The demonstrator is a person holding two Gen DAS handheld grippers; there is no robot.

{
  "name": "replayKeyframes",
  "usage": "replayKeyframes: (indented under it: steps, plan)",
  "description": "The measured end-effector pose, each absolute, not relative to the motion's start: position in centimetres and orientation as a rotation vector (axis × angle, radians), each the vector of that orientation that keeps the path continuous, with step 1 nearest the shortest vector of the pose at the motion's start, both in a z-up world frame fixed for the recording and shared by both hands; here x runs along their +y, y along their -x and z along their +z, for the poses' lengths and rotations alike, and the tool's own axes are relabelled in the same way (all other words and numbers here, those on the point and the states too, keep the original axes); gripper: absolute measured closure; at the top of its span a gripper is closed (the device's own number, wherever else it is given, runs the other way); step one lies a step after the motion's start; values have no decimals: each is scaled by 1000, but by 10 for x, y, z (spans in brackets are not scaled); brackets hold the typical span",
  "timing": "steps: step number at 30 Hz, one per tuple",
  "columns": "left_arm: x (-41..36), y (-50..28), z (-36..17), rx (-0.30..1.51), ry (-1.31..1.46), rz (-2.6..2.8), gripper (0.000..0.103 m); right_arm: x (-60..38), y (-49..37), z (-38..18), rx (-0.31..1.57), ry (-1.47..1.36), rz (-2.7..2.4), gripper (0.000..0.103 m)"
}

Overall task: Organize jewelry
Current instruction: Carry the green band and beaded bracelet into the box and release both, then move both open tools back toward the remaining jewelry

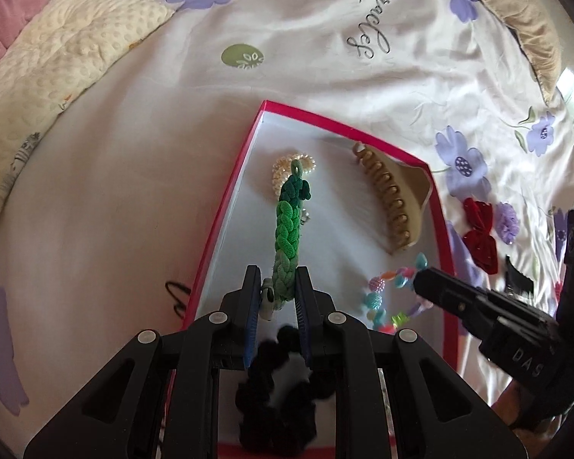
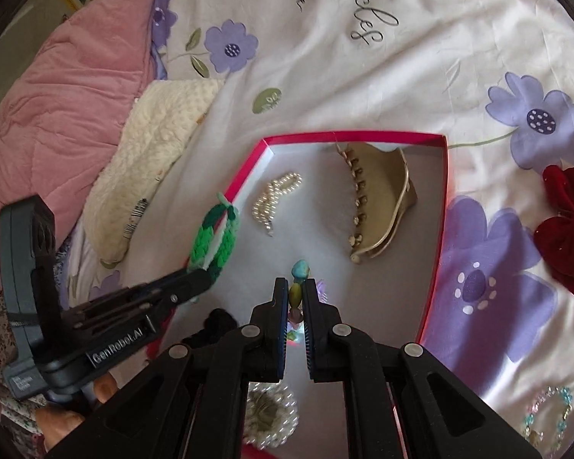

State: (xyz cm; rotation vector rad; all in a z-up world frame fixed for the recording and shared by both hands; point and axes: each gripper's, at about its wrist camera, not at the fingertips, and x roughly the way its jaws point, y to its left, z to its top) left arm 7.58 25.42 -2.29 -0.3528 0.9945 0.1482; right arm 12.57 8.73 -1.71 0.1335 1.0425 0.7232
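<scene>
Both claws (image 1: pixel 277 287) (image 2: pixel 295 290) clamped, angled downward

Black hand-held gripper (image 1: pixel 276 287) w/ blue pads, silver rivets, "GenRobot.AI" label.

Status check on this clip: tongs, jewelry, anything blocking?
Left tongs shut on green braided band. Right tongs shut on colourful bead bracelet. Both over the red-rimmed box. Red bow outside, nothing blocking.

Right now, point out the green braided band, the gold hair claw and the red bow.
green braided band (image 1: pixel 286 237), left wrist view, mid braid.
gold hair claw (image 2: pixel 379 199), right wrist view, curved body.
red bow (image 2: pixel 564 225), right wrist view, centre knot.
</scene>
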Motion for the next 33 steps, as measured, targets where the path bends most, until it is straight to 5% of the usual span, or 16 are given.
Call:
replayKeyframes:
  steps: [19,24,26,33]
  plan:
    - [256,-94,-43,1043,364,159,86,71,-144,-45,1115,-114,656,91]
    - [254,-92,-37,1033,355,166,72,68,-142,-39,1114,-141,668,84]
    - [252,-90,-33,1025,345,172,65,65,-140,-33,1101,-150,671,70]
    - [245,-79,-17,996,320,167,65,38,-125,-11,1050,-192,679,68]
